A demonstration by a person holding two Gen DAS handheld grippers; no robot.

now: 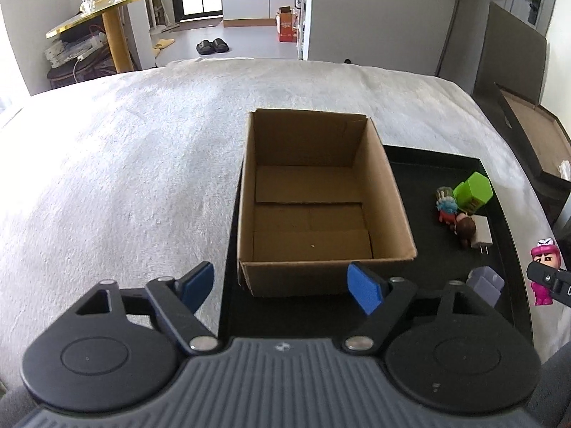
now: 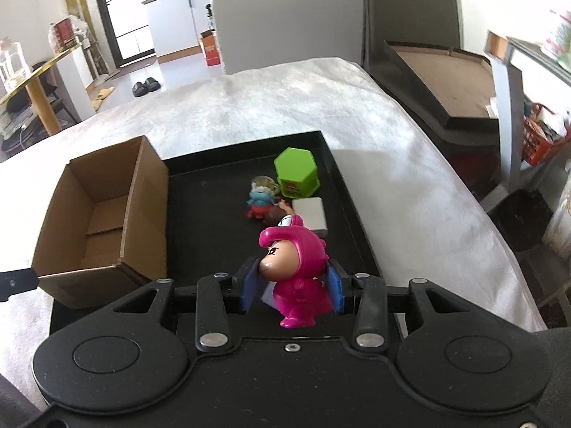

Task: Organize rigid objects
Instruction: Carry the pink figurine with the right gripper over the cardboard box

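My right gripper [image 2: 293, 288] is shut on a pink figurine [image 2: 294, 271] and holds it above the near part of the black tray [image 2: 214, 235]. The figurine also shows at the right edge of the left wrist view [image 1: 544, 271]. An open, empty cardboard box [image 1: 314, 199] stands on the tray's left side; it shows in the right wrist view [image 2: 103, 214] too. My left gripper [image 1: 282, 285] is open and empty, just in front of the box's near wall. On the tray lie a green hexagonal container [image 2: 296, 173], a blue-and-red figurine [image 2: 258, 201], a brown-haired figurine [image 1: 465, 230] and a white charger [image 2: 310, 212].
A grey translucent block [image 1: 485, 283] lies on the tray near its front right. The tray rests on a white fluffy cover [image 1: 125, 164]. A dark framed board [image 2: 446, 82] leans at the right. A gold side table [image 1: 107, 25] stands at the far left.
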